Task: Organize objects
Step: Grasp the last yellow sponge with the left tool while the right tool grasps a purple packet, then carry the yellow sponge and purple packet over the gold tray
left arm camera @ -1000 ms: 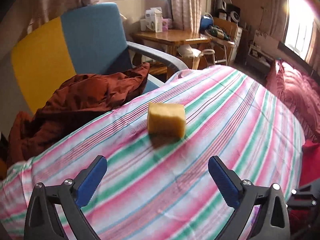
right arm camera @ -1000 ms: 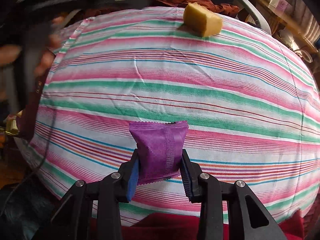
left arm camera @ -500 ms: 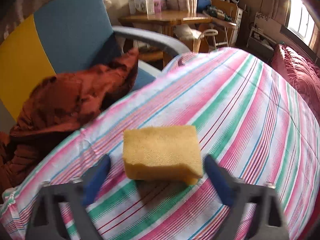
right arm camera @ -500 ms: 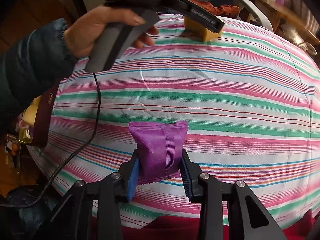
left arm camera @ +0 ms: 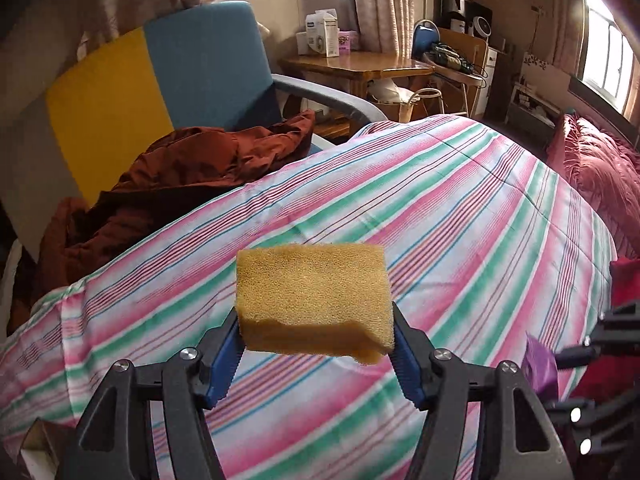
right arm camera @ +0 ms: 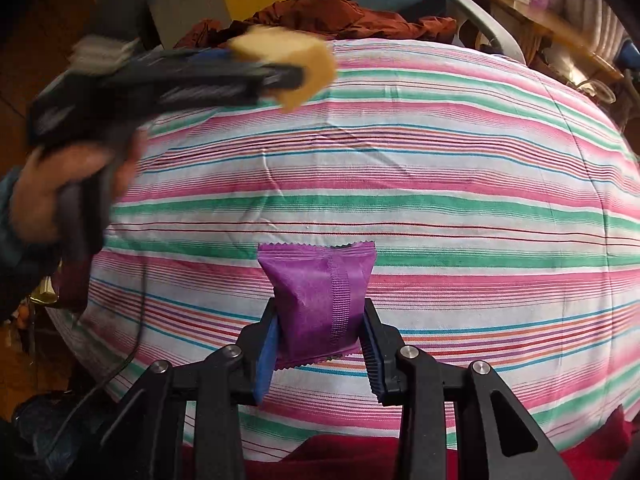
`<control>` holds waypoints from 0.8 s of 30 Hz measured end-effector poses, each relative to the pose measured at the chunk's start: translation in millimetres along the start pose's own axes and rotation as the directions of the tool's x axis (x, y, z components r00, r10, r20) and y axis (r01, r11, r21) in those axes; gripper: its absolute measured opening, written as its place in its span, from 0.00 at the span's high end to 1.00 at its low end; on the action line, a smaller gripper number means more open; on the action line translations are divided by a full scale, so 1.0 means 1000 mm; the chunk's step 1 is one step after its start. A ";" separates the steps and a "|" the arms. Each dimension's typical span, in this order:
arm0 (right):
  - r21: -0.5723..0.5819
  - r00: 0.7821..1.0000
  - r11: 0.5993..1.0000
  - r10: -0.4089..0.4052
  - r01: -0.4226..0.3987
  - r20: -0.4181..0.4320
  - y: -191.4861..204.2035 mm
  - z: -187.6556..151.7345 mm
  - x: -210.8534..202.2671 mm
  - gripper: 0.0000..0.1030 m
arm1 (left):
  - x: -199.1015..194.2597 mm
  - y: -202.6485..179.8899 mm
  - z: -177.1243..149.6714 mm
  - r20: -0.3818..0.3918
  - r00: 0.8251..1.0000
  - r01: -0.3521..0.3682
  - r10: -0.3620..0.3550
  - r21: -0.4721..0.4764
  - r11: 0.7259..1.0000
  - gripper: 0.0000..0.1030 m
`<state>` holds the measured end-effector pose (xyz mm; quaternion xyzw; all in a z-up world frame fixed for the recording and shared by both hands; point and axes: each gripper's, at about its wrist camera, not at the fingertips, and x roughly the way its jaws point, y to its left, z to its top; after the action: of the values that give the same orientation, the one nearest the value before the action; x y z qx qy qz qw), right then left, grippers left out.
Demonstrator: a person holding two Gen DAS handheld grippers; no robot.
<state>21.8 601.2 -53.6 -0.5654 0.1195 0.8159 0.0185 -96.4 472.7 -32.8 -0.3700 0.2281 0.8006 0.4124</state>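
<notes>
Left side first: brown jacket [left arm camera: 172,184] heaped on the blue-and-yellow chair [left arm camera: 160,80] at the bed's far edge, untouched. Left gripper [left arm camera: 316,354] — a second ago its jaws stood wide with the sponge [left arm camera: 312,304] lying out on the striped sheet [left arm camera: 460,216]; now the sponge sits between the blue pads, both pressing its sides, jaws closing on it. It looks lifted clear of the sheet: in the right wrist view it hangs off the gripper's tip above the far stripes, blurred, the hand [right arm camera: 52,196] mid-swing. So the pick appears done and the sponge is in carry, though the grip is on soft foam near its lower edge — it could squash or slip if swung hard. Further right, the right gripper [right arm camera: 320,344] is clamped on the purple packet [right arm camera: 320,300], same hold and same spot over the near stripes as a second ago; the packet stands upright between the pads, crimped top edge up. Both task items are now in hand, none left on the sheet in view. No bin or target shows in either view, so where they go I can't tell. Far right, the red quilt [left arm camera: 600,176].
</notes>
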 end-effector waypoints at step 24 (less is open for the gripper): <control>0.028 0.927 0.927 -0.375 0.374 0.017 0.008 -0.002 -0.006 0.63 | -0.164 0.080 -0.183 0.062 0.983 -0.151 0.175 -0.281 0.948 0.35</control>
<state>24.7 593.4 -47.7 -0.5686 0.0190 0.8020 0.1819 -25.3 225.0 -14.0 -0.3685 0.1266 0.8711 0.2990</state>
